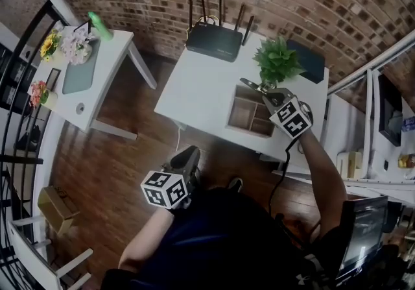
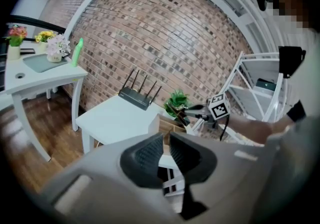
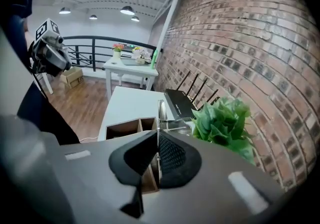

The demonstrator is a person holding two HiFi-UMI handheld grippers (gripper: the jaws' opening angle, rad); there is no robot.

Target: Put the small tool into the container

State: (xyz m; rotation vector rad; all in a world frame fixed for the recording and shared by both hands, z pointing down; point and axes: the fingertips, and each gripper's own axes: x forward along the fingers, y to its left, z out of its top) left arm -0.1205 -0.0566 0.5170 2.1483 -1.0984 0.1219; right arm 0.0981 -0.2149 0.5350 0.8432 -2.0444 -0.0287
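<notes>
Looking down from the head view, the right hand-held gripper [image 1: 262, 89] hangs above the wooden container [image 1: 232, 108] on the white tabletop [image 1: 198, 87], just beside the plant [image 1: 277, 60]. The tool [image 1: 248, 82], a thin metal piece, sticks out past its tips. The left hand-held gripper [image 1: 188, 160] is low by the person's body, well apart from the tabletop and taking no part.

From the left gripper view, its own jaws stand a narrow gap apart with nothing between them. Far off, the other gripper shows over the container with the tool pointing out ahead of it.

From the right gripper view, the jaws are pressed together on the tool, whose thin shaft runs forward from between the pads. The container's open compartments lie directly below and ahead. What kind of tool it is cannot be told.

Judged from this, the pick-up is done and the carry is nearly done: the tool is held in the air over the container, not yet inside. Left to do are lowering it into a compartment and letting go
</notes>
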